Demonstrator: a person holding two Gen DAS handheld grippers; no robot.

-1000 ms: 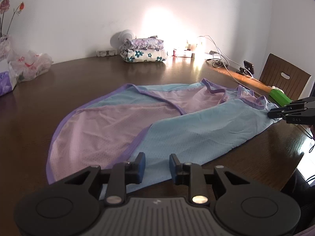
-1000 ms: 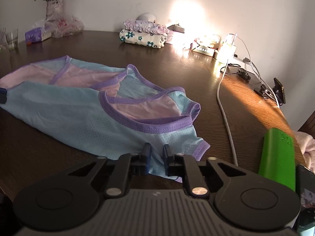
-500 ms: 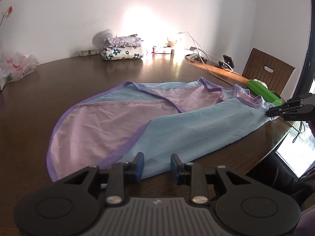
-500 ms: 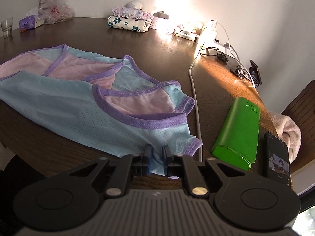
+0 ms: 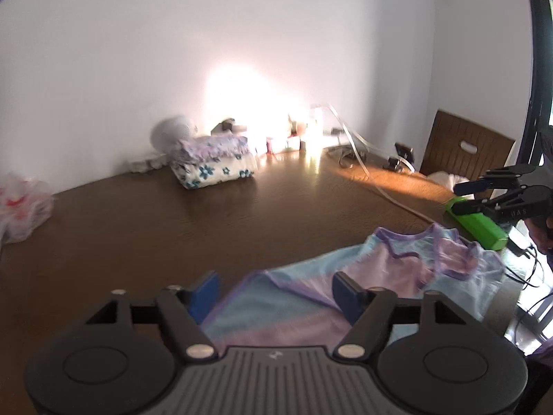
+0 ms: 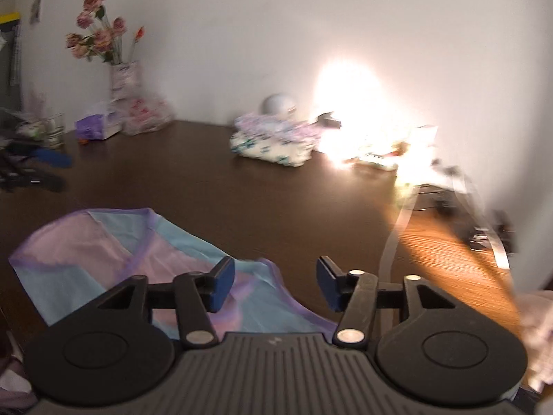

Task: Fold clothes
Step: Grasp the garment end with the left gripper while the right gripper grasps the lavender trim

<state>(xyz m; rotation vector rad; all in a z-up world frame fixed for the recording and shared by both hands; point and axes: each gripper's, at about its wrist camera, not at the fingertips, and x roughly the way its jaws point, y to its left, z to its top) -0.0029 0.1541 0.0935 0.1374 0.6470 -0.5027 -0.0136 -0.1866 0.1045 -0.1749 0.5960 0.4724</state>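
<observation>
A light blue and pink garment with purple trim (image 5: 363,287) lies flat on the dark wooden table (image 5: 172,228), near its front edge. It also shows in the right wrist view (image 6: 103,259). My left gripper (image 5: 276,294) is open and empty above the garment's hem end. My right gripper (image 6: 276,283) is open and empty above the garment's neck end. The right gripper also shows at the right of the left wrist view (image 5: 484,197), and the left gripper at the far left of the right wrist view (image 6: 38,169).
Folded floral clothes (image 5: 214,166) are stacked at the back by the wall. A green case (image 5: 477,224), a white cable (image 5: 397,200) and a chair (image 5: 466,152) are at the right. A flower vase (image 6: 124,76), bags and a glass (image 6: 55,128) are at the back left.
Both grippers have opened wide, let go of the garment and lifted up and back. The garment now lies nearer the table's front edge.
</observation>
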